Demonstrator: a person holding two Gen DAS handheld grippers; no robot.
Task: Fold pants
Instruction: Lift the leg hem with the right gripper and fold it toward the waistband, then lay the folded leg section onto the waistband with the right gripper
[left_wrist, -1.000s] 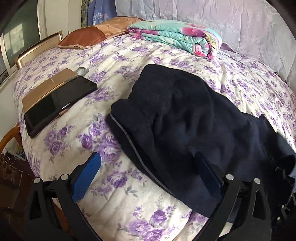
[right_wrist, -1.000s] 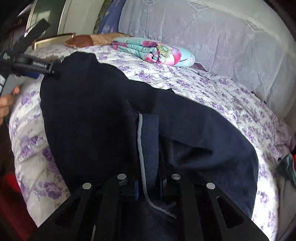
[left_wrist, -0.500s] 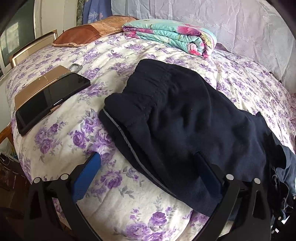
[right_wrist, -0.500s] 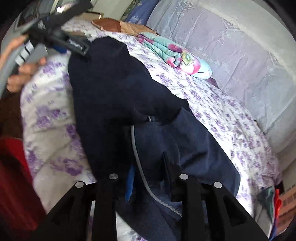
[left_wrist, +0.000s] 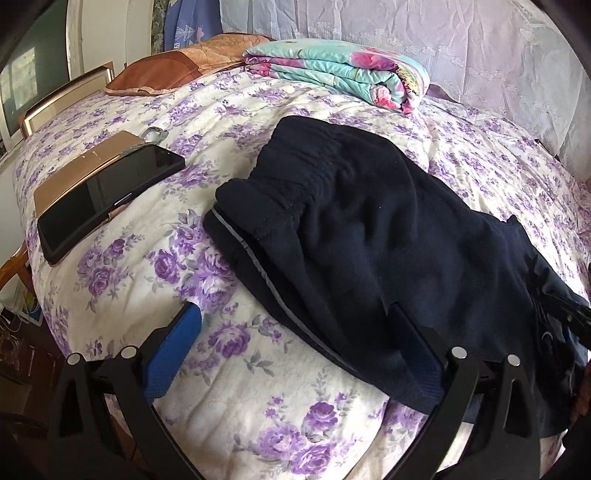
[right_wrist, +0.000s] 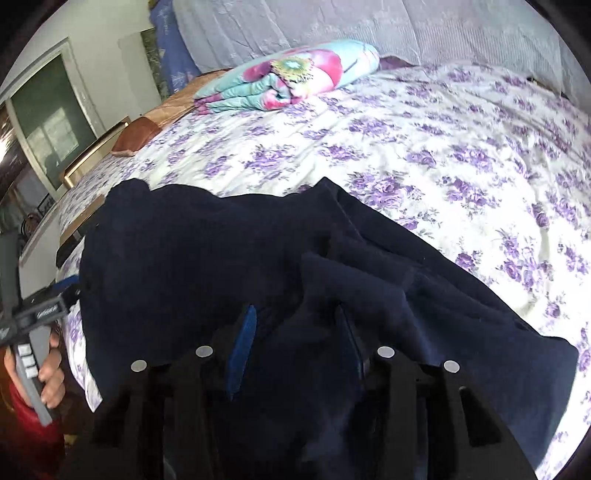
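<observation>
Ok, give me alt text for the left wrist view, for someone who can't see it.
Dark navy pants, folded over, lie on a purple-flowered bedspread, with the open left gripper at their near edge, one finger over bare bedspread. A black tablet lies to the left, a folded floral blanket behind.

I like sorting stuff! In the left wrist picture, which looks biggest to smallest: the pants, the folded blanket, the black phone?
1. Dark pants, though they lie nearest the camera.
2. Folded flowery blanket.
3. Black phone.

pants (left_wrist: 369, 236): matt fleecy cloth | bedspread (left_wrist: 258, 424): quilted cotton-like cloth | tablet (left_wrist: 107, 195): glossy glass-like face
</observation>
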